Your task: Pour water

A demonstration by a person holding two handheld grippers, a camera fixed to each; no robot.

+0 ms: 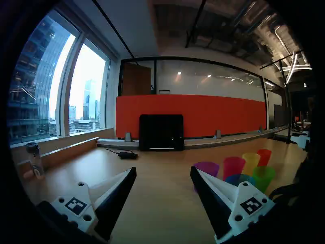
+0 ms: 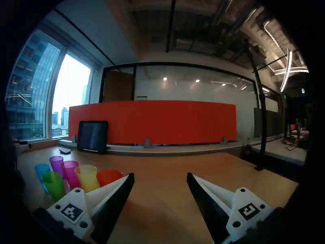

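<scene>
The left claw (image 1: 162, 168) and right claw (image 2: 159, 175) both gape empty. Cups (image 1: 239, 166) cluster on the worktop (image 1: 162, 211) between them, and a bottle (image 1: 34, 159) stands far left. Best to approach the bottle level and grip it mid-body.

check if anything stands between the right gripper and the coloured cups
Nothing visible does. The open right gripper faces bare table; the cups cluster at the view's left, beside one finger, nothing between.
</scene>
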